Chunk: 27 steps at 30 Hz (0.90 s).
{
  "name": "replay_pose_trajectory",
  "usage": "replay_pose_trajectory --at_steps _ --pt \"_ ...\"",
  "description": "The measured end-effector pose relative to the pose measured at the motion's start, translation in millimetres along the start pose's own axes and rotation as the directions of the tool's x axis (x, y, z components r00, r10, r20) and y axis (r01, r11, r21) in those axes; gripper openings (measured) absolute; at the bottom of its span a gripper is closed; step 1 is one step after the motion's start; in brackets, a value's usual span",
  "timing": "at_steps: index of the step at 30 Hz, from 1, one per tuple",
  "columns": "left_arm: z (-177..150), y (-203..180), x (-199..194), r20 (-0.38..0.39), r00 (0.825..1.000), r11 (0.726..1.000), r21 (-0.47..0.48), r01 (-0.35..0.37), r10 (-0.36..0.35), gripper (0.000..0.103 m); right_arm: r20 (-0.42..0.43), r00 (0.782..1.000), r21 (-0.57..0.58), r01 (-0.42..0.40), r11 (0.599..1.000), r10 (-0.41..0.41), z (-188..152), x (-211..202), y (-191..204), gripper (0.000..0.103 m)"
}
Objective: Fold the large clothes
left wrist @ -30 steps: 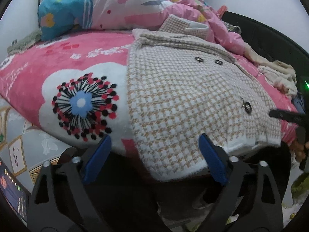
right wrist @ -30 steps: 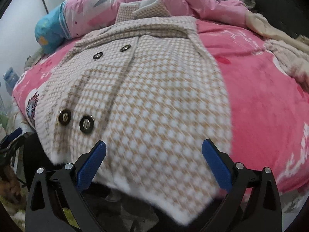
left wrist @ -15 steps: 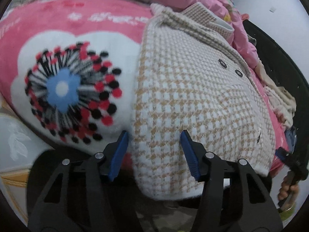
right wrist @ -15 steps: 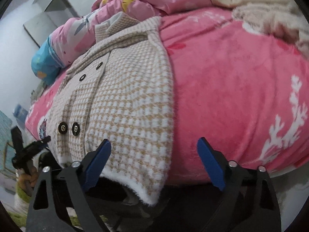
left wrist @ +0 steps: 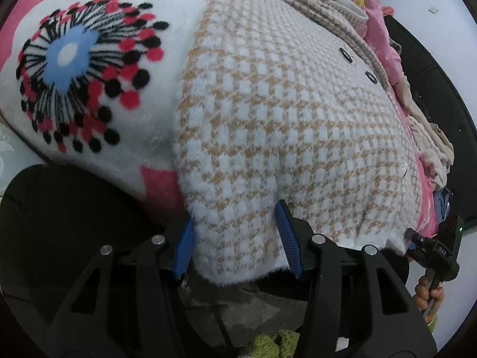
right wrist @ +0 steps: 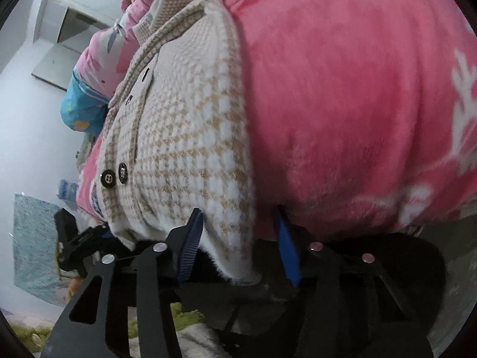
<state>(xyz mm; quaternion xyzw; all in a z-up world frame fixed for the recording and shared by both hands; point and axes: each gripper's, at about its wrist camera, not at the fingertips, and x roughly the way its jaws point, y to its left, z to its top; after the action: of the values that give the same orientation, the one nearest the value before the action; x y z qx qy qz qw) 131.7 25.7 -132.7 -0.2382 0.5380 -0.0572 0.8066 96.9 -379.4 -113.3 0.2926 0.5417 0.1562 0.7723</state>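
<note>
Where bed (left wrist: 89,164) ends, coat hem (left wrist: 238,238) overhanging.

Beige-and-white houndstooth coat (left wrist: 283,125) on pink flowered blanket (left wrist: 89,59).

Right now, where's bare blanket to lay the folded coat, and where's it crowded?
Free: the pink blanket right of the houndstooth coat, and the flower-print patch left of it. Crowded: the bunched pink quilt past the collar, the loose beige clothes by the dark headboard, and the hem, where the left gripper and right gripper have been closing around its corners.
</note>
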Motion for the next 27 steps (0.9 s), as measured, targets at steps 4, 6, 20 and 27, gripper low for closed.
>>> replay_pose_trajectory --at_steps 4,6,20,27 --pt "-9 4 3 -0.021 1.000 1.000 -0.019 0.004 -0.005 0.048 -0.022 0.997 0.031 -0.071 0.997 0.072 -6 14 -1 0.034" --pt "-11 2 7 -0.034 0.999 1.000 -0.029 0.007 -0.008 0.048 -0.033 0.997 0.029 -0.074 0.997 0.075 -7 20 3 0.020" --pt "1 -78 -139 0.202 0.955 0.961 0.216 0.175 -0.219 0.006 0.294 0.920 -0.206 -0.203 0.957 0.258 26 -131 94 0.007" --pt "-15 -29 -48 -0.031 0.995 0.993 0.066 0.097 -0.095 0.006 0.150 0.970 0.066 -0.202 0.977 0.191 8 -54 20 0.007"
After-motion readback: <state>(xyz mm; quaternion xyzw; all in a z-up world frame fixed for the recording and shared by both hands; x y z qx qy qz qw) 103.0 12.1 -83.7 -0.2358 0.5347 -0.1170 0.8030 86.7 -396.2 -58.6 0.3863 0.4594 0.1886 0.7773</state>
